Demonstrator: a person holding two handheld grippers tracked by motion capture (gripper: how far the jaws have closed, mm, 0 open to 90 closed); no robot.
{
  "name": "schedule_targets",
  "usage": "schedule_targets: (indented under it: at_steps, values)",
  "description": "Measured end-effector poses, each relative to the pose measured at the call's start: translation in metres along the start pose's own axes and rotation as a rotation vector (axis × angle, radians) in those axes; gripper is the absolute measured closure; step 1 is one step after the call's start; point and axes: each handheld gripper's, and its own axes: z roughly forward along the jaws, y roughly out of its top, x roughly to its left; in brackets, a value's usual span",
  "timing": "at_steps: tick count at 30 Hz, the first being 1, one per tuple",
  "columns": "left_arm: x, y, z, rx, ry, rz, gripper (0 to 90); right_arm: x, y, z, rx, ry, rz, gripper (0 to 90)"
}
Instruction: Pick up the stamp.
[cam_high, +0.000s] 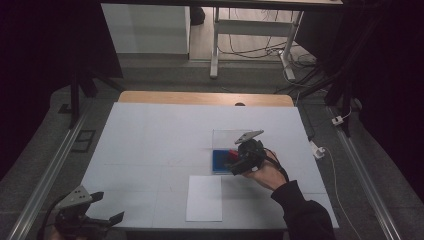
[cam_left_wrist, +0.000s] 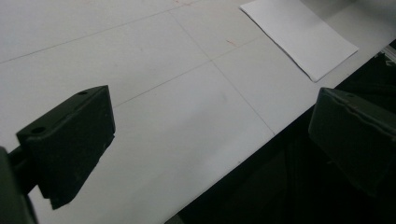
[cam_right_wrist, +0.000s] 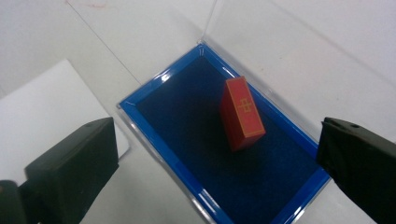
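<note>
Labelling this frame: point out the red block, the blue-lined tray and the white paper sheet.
red block (cam_right_wrist: 243, 114), right gripper view, gold-marked top face
blue-lined tray (cam_right_wrist: 159, 144), right gripper view, blue rim
white paper sheet (cam_high: 204, 198), high view, centre

Right gripper (cam_high: 239, 161): jaws spread wide, empty, tilted down, hand (cam_high: 266, 172) gripping from behind, dark-sleeved forearm angled in. Left gripper (cam_high: 107, 207): low at bottom-left, jaws wide apart, empty.

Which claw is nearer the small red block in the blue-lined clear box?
Right. The right claw hovers open directly over the small red block; the left claw sits open at the table's near-left corner, far off.
</note>
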Motion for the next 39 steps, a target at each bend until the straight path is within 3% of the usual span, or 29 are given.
schedule_targets:
  at_steps: [3,4,8,9,10,12,20,21,22,30,39]
  values:
    - [0.000,0.000,0.000,-0.001,-0.002,-0.001,0.4,-0.002,0.001,0.002,0.001,0.010,-0.015,6.6]
    - [0.000,0.000,0.000,0.000,-0.002,0.000,0.4,-0.004,0.002,0.004,0.010,0.022,-0.023,14.3]
    - [0.000,0.000,0.000,0.001,-0.006,0.000,0.5,-0.006,0.003,0.006,0.014,0.016,-0.032,24.9]
    - [0.000,0.000,0.000,0.001,-0.006,0.001,0.5,-0.010,0.004,0.007,0.009,0.029,-0.025,33.0]
    - [0.000,0.000,0.000,0.002,-0.007,0.001,0.5,-0.010,0.004,0.007,0.009,0.029,-0.025,33.0]
    - [0.000,0.000,0.000,0.002,-0.009,0.001,0.5,-0.014,0.007,0.008,0.010,0.040,-0.023,44.9]
    - [0.000,0.000,0.001,0.005,-0.011,0.002,0.5,-0.019,0.010,0.015,0.030,0.062,-0.038,66.4]
    - [0.000,0.001,0.001,0.007,-0.011,0.003,0.5,-0.019,0.010,0.017,0.040,0.060,-0.046,74.9]
    - [0.000,0.001,0.001,0.008,-0.011,0.004,0.5,-0.019,0.010,0.017,0.042,0.056,-0.049,77.0]
    - [0.000,0.000,0.001,0.006,-0.010,0.003,0.6,-0.022,0.010,0.012,0.018,0.070,-0.037,79.2]
    - [-0.002,0.001,0.001,0.008,-0.004,0.016,0.8,-0.016,0.012,0.001,-0.011,0.071,-0.043,79.3]
